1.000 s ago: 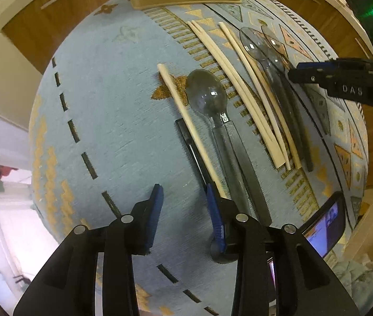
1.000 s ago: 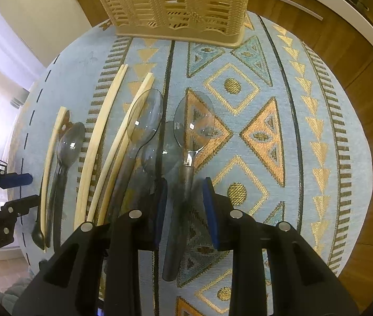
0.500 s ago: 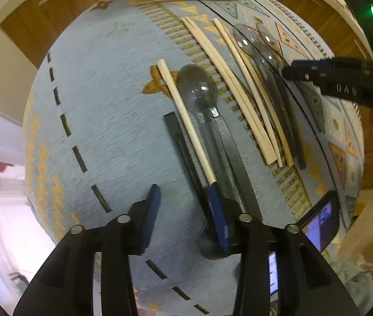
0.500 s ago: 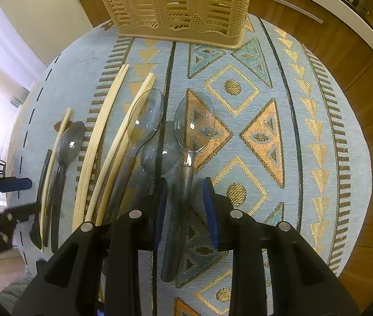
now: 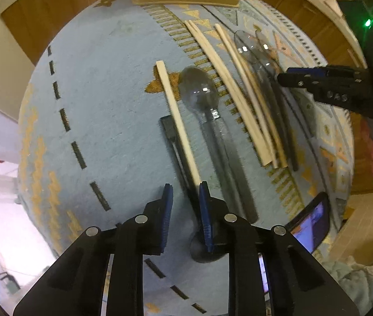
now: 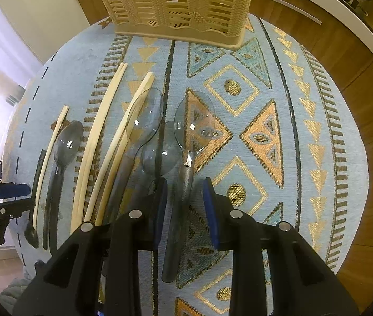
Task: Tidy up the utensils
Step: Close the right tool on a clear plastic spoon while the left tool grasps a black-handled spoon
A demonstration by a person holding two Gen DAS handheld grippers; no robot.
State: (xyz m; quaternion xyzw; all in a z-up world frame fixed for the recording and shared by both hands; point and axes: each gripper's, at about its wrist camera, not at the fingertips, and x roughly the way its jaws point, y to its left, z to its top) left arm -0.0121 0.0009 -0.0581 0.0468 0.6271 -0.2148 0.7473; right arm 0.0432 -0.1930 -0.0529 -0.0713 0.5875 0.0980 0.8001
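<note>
The left hand-held gripper (image 5: 185, 188) has just been narrowing around the near end of a lone chopstick (image 5: 177, 121) on the patterned cloth (image 5: 102, 121); whether its pads touch it is hard to tell. The right hand-held gripper (image 6: 185, 184) stands narrowly apart astride a clear spoon (image 6: 190, 142), pads not touching its handle. The wicker basket (image 6: 176, 2) is cut off at the top edge, and the left fingers hide a dark utensil's bowl.

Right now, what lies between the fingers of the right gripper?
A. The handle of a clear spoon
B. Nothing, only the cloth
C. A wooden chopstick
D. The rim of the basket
A: in the right wrist view the grey handle of the clear spoon runs down between the two blue pads of the right gripper, while the chopsticks lie further left.
</note>
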